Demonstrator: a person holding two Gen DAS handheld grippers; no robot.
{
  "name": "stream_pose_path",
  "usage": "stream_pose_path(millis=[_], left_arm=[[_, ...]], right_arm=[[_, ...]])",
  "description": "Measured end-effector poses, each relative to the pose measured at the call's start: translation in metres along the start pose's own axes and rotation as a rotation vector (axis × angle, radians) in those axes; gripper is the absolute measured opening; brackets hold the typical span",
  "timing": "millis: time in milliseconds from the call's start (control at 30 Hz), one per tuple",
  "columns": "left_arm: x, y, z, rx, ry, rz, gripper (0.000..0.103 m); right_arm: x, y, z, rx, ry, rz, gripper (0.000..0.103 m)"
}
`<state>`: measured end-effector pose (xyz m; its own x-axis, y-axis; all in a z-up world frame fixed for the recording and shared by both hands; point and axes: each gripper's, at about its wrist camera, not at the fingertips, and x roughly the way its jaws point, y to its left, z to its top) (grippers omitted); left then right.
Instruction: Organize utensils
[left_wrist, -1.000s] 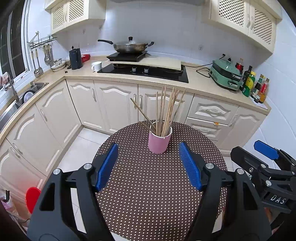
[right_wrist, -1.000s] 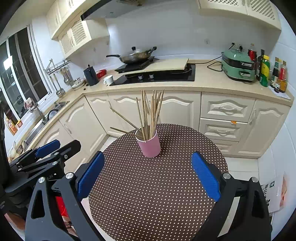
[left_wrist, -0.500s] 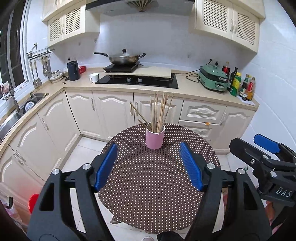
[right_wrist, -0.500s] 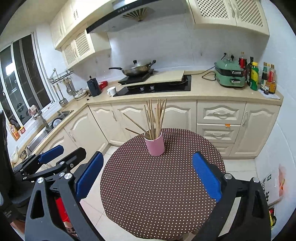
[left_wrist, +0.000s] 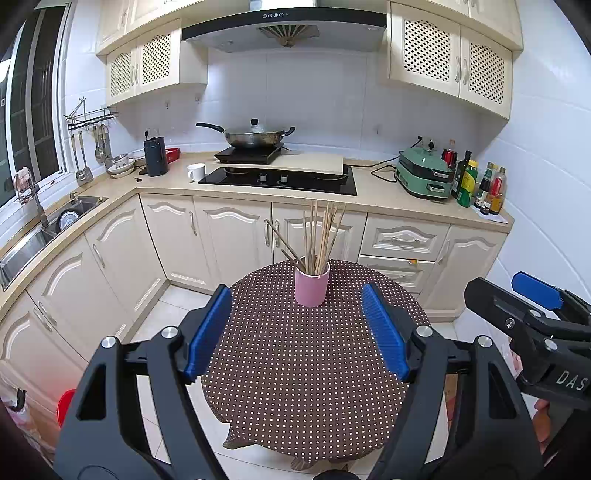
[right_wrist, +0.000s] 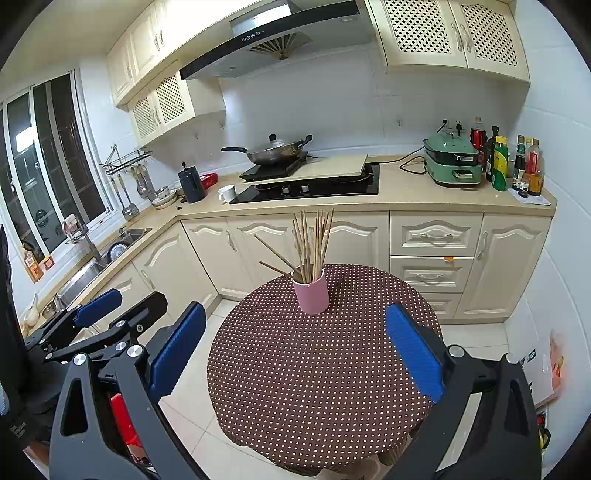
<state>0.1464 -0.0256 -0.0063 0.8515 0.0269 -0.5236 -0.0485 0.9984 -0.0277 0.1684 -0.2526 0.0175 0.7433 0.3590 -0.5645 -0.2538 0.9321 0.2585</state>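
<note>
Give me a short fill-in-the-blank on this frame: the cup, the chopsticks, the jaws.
1. The chopsticks stand in a ____ cup.
2. The cup stands on a round table covered by a brown cloth with white ____.
3. The jaws of the left gripper and the right gripper are both ____ and hold nothing.

Missing words: pink; dots; open

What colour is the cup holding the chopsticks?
Pink; the cup shows best in the right wrist view.

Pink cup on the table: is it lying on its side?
No, the pink cup stands upright on the dotted table, chopsticks sticking up from it.
</note>
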Motion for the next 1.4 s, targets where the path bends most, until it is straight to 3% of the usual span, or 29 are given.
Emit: stream_pose_path(millis=[1400], left_arm=[[-0.011, -0.006, 0.002, 0.002, -0.036, 0.016, 0.08]], right_arm=[[-0.007, -0.001, -0.007, 0.01, 0.012, 0.002, 0.095]])
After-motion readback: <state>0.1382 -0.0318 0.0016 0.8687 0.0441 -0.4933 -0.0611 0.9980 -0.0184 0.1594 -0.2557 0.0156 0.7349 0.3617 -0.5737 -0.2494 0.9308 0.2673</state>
